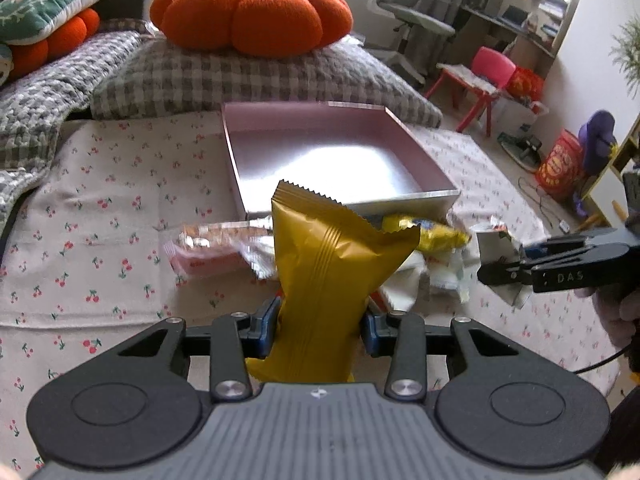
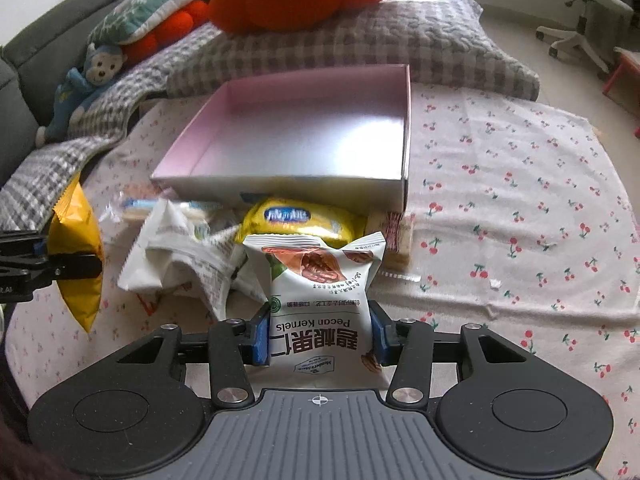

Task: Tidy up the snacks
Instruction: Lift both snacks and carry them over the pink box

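Observation:
My left gripper [image 1: 320, 326] is shut on a gold snack packet [image 1: 332, 264] and holds it above the cloth in front of the empty pink box [image 1: 400, 198]. My right gripper [image 2: 318, 334] is shut on a white pecan kernels packet [image 2: 320, 292], also in front of the pink box [image 2: 280, 178]. A pile of loose snacks lies between grippers and box: a yellow packet [image 2: 300, 220], white packets [image 2: 184, 256], a red and clear packet [image 1: 208, 248]. The right gripper shows at the right in the left wrist view [image 1: 504, 272]. The left gripper with the gold packet [image 2: 78, 256] shows at the left in the right wrist view.
The cherry-print cloth [image 2: 500, 220] covers the surface. Behind the box lie a checked blanket [image 1: 256, 76], an orange pumpkin cushion [image 1: 252, 12] and a blue toy monkey [image 2: 88, 84]. An office chair [image 1: 412, 12] and a red stool [image 1: 480, 76] stand at the right.

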Available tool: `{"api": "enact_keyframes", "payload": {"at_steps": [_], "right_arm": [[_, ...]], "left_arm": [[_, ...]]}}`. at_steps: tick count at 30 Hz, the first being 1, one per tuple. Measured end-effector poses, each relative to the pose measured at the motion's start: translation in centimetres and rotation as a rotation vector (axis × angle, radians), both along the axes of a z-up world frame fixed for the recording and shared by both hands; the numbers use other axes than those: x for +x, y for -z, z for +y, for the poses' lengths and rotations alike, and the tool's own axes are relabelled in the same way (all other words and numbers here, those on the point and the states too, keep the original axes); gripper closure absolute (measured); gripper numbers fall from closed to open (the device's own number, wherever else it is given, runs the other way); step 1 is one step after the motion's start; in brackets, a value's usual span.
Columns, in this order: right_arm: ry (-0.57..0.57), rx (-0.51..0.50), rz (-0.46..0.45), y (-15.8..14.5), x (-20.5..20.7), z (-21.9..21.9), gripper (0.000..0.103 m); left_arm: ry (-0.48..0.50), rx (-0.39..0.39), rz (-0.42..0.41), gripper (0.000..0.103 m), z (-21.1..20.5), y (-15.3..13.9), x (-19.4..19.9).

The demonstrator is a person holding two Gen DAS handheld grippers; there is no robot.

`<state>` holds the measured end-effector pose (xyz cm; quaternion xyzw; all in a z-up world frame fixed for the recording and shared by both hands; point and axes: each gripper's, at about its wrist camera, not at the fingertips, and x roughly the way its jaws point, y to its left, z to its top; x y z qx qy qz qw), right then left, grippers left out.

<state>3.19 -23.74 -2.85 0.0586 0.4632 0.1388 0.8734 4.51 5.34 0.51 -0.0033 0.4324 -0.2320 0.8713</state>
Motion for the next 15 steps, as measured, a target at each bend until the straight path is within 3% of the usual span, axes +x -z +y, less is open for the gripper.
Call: {"api": "enact_keyframes", "payload": {"at_steps": [15], "right_arm": [[0.101,0.079,-0.05,-2.9,4.4,0.0,0.057]], "left_arm": [[-0.149,-0.08,-0.033,0.068,-2.4,-1.6,5.4]]}}
